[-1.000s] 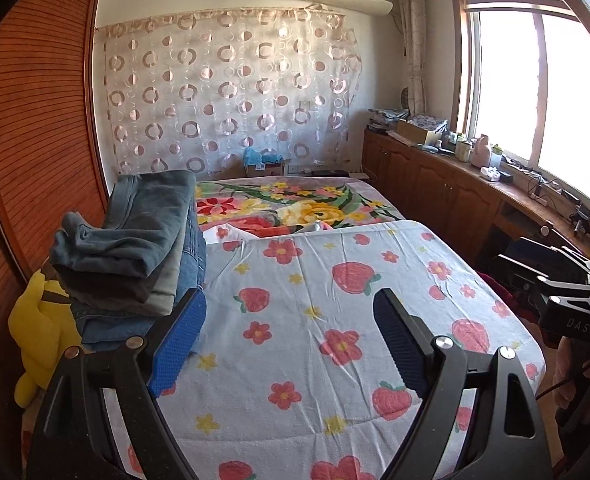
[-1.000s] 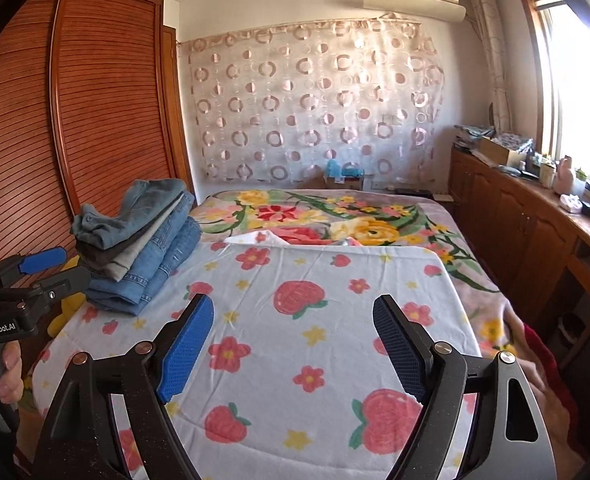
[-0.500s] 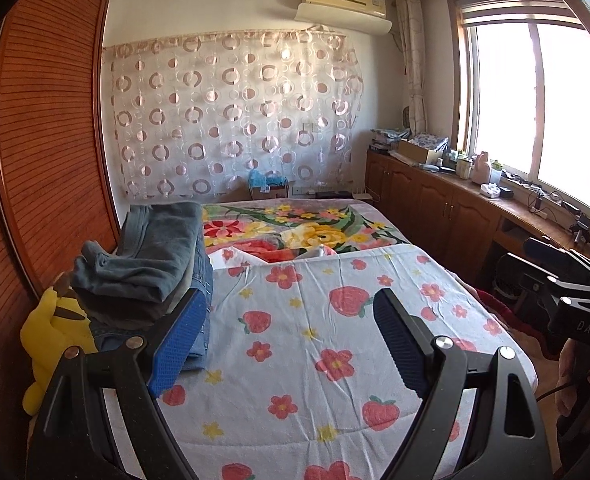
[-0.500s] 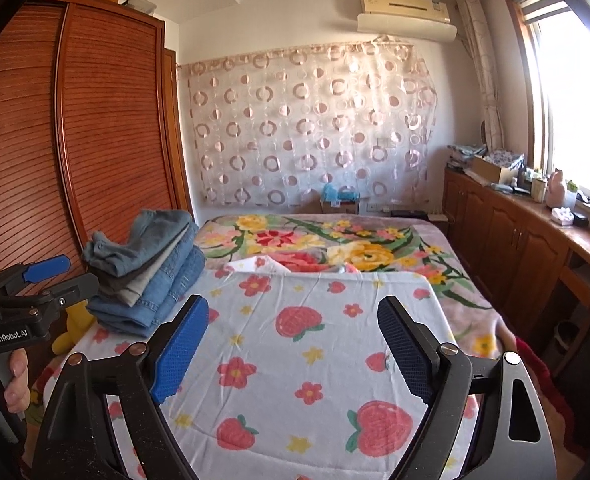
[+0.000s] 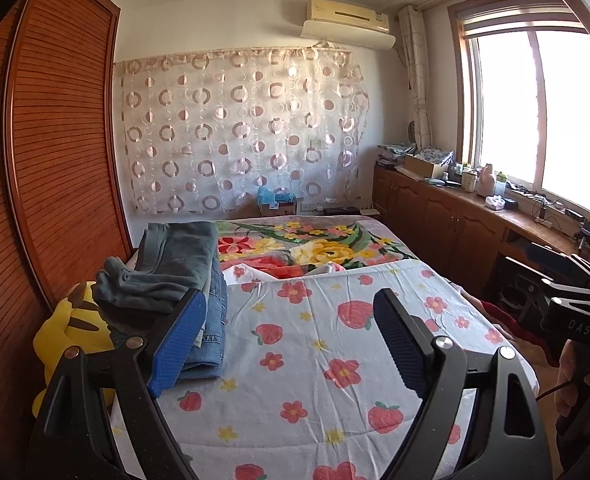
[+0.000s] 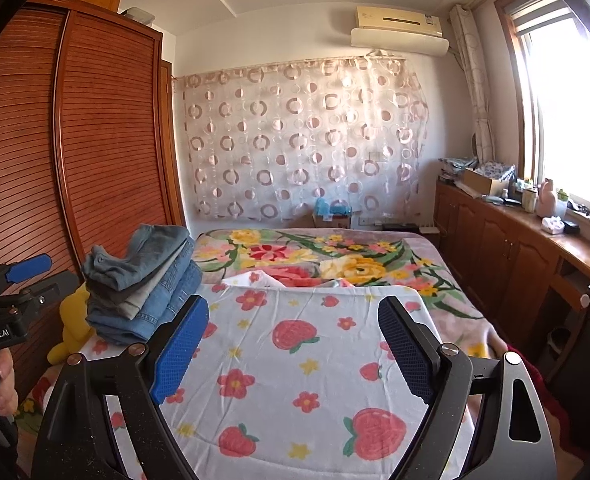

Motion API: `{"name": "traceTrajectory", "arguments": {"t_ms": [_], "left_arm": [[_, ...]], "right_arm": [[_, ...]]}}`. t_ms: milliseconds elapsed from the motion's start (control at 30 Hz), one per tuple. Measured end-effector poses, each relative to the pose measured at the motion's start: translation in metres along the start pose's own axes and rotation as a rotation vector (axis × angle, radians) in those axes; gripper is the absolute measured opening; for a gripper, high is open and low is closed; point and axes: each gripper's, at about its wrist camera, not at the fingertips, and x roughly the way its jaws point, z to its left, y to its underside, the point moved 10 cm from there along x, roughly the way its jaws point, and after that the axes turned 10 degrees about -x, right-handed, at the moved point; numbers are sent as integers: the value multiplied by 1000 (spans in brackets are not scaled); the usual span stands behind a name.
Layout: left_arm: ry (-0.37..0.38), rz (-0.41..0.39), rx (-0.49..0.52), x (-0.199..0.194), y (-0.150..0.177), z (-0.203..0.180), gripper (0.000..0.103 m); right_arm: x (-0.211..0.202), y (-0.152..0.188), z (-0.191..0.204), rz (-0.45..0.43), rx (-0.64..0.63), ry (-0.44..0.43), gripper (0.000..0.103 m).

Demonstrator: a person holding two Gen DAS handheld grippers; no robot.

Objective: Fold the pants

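A stack of folded pants, blue jeans under grey ones, lies on the left side of the bed; it also shows in the right wrist view. My left gripper is open and empty, held above the strawberry sheet, its left finger in front of the stack's near corner. My right gripper is open and empty above the same sheet. Each gripper shows at the edge of the other's view: the right one, the left one.
A yellow plush toy sits left of the stack against the wooden wardrobe. A flowered blanket covers the far half of the bed. Wooden cabinets with clutter run under the window on the right.
Both grippers have drawn back and tilted up from the bed, so more of the wall and ceiling shows. Both stay open and empty. The stack has not moved.
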Motion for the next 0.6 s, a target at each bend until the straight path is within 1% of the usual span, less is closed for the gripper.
{"name": "traceTrajectory", "arguments": {"t_ms": [600], "left_arm": [[1, 0, -6, 1, 0, 4, 86]], "right_arm": [[0, -1, 1, -1, -2, 1, 88]]}}
